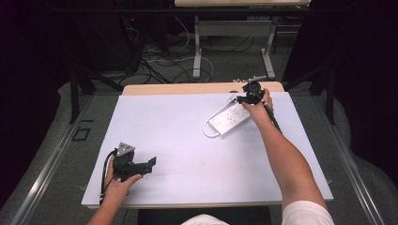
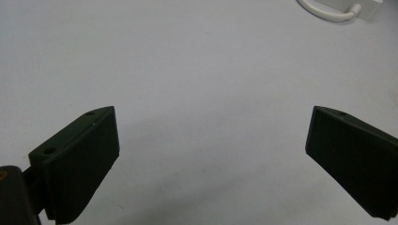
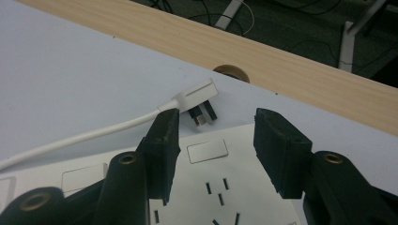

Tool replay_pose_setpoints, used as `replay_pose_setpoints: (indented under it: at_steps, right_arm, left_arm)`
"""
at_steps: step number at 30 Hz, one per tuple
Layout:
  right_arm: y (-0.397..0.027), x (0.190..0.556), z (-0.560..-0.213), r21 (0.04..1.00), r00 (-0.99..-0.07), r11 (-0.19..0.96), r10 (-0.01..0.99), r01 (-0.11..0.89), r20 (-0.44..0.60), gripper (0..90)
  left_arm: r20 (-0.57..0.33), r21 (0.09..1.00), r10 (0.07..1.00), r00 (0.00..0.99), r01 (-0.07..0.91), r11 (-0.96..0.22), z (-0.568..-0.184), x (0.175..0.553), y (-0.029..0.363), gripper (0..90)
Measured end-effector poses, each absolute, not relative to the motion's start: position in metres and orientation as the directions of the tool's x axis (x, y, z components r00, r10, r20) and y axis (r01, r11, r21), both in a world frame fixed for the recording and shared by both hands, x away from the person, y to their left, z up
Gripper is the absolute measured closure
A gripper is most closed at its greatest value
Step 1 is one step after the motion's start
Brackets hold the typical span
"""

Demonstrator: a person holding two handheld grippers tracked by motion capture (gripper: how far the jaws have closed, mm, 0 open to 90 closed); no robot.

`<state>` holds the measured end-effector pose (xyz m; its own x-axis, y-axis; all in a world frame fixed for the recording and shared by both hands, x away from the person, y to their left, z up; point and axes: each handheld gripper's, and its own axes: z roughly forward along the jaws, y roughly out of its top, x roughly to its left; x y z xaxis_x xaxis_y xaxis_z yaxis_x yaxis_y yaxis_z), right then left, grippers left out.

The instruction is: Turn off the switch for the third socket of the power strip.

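Right gripper (image 3: 213, 140) fingers straddle the power strip (image 3: 206, 187), plug (image 3: 197, 96) just beyond.

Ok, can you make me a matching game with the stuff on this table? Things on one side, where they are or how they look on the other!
Things:
1. power strip
2. plug
3. left gripper
4. right gripper

Descriptions:
A. jaws wide apart over bare white board
B. white, lying flat at the far right of the board, sockets facing up
C. lying on its side by the wooden edge, prongs showing
D. jaws partly open just above the sockets, nothing between them

Pairs: 1-B, 2-C, 3-A, 4-D
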<state>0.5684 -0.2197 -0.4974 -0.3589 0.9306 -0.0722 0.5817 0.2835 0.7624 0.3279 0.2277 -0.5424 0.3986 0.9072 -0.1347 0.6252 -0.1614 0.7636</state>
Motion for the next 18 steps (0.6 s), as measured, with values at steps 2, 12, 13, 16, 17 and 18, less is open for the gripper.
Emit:
replay_pose_setpoints:
  at_steps: [2, 12, 13, 16, 17, 18]
  right_arm:
    - [-0.22, 0.571, -0.5, 0.761, -0.357, 0.284, 0.931, 0.583, -0.074, 51.7]
    - [-0.224, 0.578, -0.508, 0.762, -0.325, 0.232, 0.945, 0.604, -0.029, 59.7]
    - [-0.225, 0.579, -0.509, 0.764, -0.322, 0.225, 0.946, 0.605, -0.024, 60.2]
    - [-0.225, 0.58, -0.512, 0.763, -0.303, 0.202, 0.953, 0.615, -0.008, 61.8]
    - [-0.225, 0.581, -0.513, 0.762, -0.299, 0.196, 0.954, 0.617, -0.003, 62.3]
    - [-0.225, 0.581, -0.514, 0.764, -0.293, 0.19, 0.956, 0.616, -0.002, 63.0]
  left_arm:
    - [-0.135, 0.761, 0.907, 0.4, 0.628, -0.164, -0.542, 0.328, 0.227, 3.3]
    - [-0.139, 0.749, 0.905, 0.402, 0.641, -0.17, -0.544, 0.329, 0.228, 3.6]
    - [-0.136, 0.757, 0.907, 0.397, 0.633, -0.164, -0.545, 0.329, 0.227, 3.7]
    - [-0.136, 0.758, 0.908, 0.396, 0.632, -0.162, -0.545, 0.329, 0.227, 3.7]
    - [-0.135, 0.757, 0.908, 0.397, 0.632, -0.164, -0.545, 0.329, 0.227, 3.7]
    - [-0.135, 0.757, 0.908, 0.396, 0.633, -0.163, -0.545, 0.33, 0.227, 3.7]
